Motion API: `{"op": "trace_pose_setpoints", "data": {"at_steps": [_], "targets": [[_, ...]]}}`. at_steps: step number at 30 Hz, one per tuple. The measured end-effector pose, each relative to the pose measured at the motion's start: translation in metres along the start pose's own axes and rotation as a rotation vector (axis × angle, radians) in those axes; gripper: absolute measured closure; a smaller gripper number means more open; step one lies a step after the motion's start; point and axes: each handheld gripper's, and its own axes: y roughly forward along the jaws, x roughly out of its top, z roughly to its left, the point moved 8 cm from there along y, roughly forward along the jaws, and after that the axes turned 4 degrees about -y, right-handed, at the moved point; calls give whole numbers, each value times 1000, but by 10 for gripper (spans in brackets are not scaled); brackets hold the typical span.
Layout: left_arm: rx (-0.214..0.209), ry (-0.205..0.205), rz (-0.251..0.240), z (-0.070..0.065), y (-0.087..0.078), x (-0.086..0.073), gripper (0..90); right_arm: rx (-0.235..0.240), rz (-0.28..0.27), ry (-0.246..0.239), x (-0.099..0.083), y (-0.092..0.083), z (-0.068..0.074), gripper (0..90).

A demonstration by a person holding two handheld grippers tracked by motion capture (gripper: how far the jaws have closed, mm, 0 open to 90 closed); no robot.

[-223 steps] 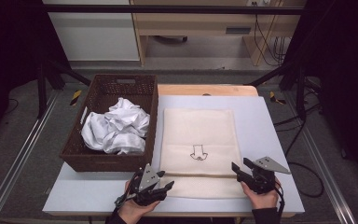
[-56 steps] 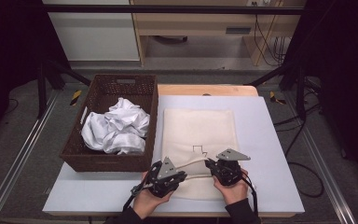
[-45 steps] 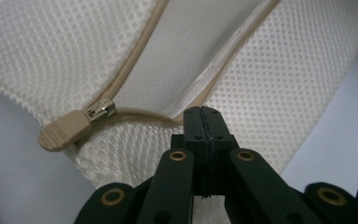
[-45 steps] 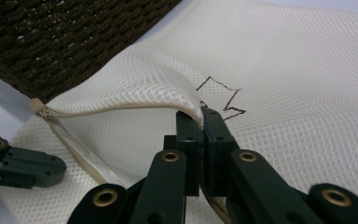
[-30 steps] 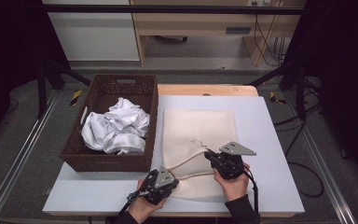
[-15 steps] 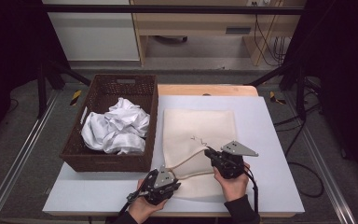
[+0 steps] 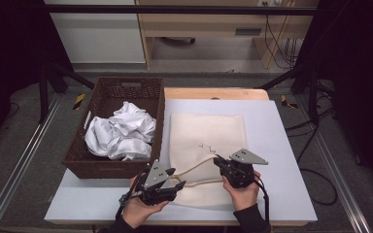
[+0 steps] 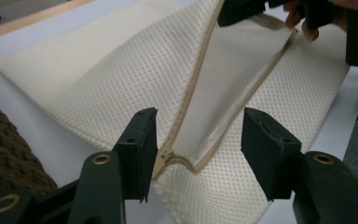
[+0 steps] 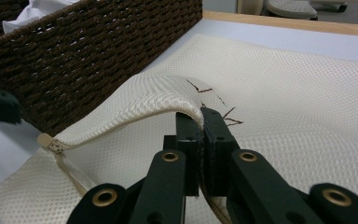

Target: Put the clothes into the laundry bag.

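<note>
At the bottom of the high view my left hand-held gripper (image 7: 175, 178) has just opened off the zipper pull (image 8: 164, 156), jaws wide and empty; my right hand-held gripper (image 7: 219, 164) stays pinched on the mesh laundry bag (image 7: 206, 131), mid-frame on the table (image 7: 281, 145), its mouth unzipped, ready for filling

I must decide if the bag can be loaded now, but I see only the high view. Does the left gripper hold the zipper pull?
Observer: No. The left gripper has just been opening its jaws; the zipper pull sits between them, not pinched.
Operator: And the right gripper?
Observer: The right gripper is shut on the upper edge of the bag and holds it above the lower layer.
Operator: How far is the zipper open?
Observer: In the left gripper view, the zipper parts from the pull up to the right gripper's jaws.
</note>
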Motion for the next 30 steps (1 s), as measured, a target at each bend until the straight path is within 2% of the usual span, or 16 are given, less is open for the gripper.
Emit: {"op": "trace_pose_setpoints", "data": {"at_steps": [11,14,19,20,21,23,25,27,29,30], "targets": [[34,3,-40,17,-19,27,350,-2,2,-1,-2,0,-1,874],[52,8,-59,26,-26,38,328,-5,7,3,-3,1,-2,874],[86,-5,-95,45,-37,52,309,-5,8,2,-4,1,-3,874],[86,-5,-95,45,-37,52,305,-5,8,2,-4,1,-3,874],[99,-5,-103,52,-41,57,303,-9,9,3,-4,1,-3,874],[106,-6,-103,57,-42,59,295,-13,8,0,-4,1,-3,874],[126,-8,-95,70,-44,64,285,-12,9,-2,-4,1,-4,874],[131,-9,-96,73,-45,66,275,-12,9,-2,-4,1,-4,874],[144,-9,-89,82,-46,70,273,-12,9,-1,-4,0,-4,874],[160,-14,-90,91,-47,73,271,-13,8,0,-3,0,-4,874]]}}
